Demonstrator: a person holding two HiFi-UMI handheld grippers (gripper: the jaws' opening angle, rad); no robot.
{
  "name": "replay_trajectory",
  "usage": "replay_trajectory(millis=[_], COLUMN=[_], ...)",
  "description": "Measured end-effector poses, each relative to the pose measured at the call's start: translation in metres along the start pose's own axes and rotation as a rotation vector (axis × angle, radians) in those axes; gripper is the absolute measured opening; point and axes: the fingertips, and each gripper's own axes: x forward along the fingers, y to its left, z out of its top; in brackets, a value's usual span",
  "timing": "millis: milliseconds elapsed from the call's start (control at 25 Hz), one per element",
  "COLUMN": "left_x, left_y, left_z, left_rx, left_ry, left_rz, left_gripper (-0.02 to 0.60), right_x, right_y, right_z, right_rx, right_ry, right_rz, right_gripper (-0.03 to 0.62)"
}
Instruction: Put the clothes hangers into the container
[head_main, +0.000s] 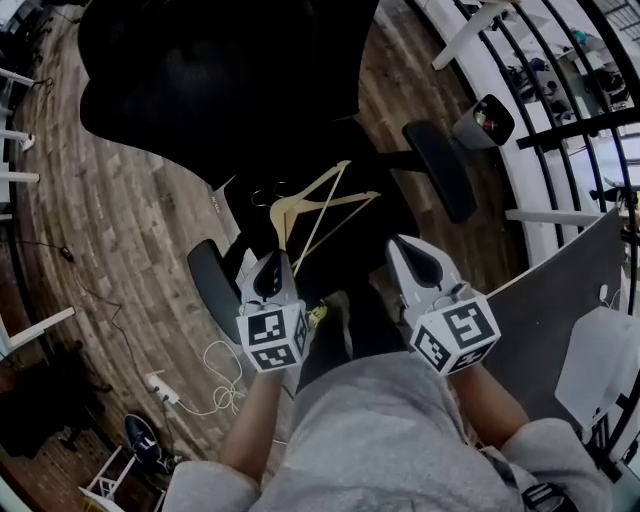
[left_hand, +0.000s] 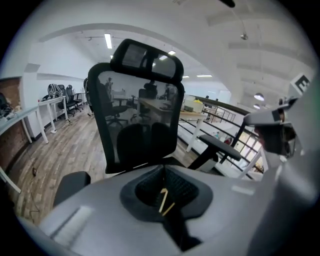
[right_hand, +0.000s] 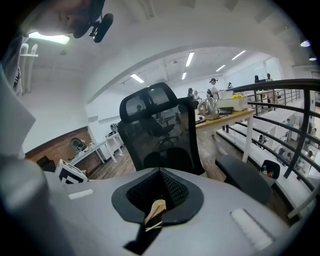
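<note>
Hovering beside the hangers (head_main: 318, 205) on the chair (head_main: 200, 70), our left tongs (head_main: 277, 257) and right tongs (head_main: 399, 243) are clenched and empty. We judge pickup comes next: we must open one pair around a hanger.

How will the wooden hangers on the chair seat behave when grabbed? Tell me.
The wooden hangers look rigid, so they should keep their shape when lifted. They lie overlapped on the chair seat, so lifting one may drag another. Their thin bars suggest little weight; gripped at one end, one would likely swing.
</note>
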Motion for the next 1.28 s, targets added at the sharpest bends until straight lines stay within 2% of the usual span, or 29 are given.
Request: replay_trajectory(millis=[240,280,400,840,880,1040,1280], left_x=[0.072,0.081,0.11,0.189,0.193,0.212,0.22], left_y=[0.006,0.009,0.025,0.075,0.078,0.091,0.094], left_z=[-0.031,-0.041,-0.085,-0.235,-0.245,-0.269,-0.276], left_rx=[0.04,0.036,0.021,0.023,0.023,0.021,0.079], left_ry=[0.1,0.123,0.219,0.529,0.546,0.58,0.56], left_rz=[0.03,0.036,0.072,0.172,0.177,0.204,0.265], left_gripper=[0.018,0.04,0.103,0.234,0.25,0.25,0.244], right_x=[0.032,0.037,0.053,0.09,0.092,0.1,0.109], right_y=[-0.034,-0.039,-0.052,-0.076,-0.078,-0.084,-0.083], right_z=[-0.02,-0.024,-0.04,-0.106,-0.112,-0.13,-0.139], right_rx=[0.04,0.047,0.067,0.122,0.128,0.145,0.148], right_ry=[0.07,0.08,0.11,0.248,0.259,0.297,0.317], right_rz=[0.013,0.016,0.023,0.047,0.045,0.037,0.055], right_gripper=[0.0,0.0,0.0,0.0,0.0,0.0,-0.001])
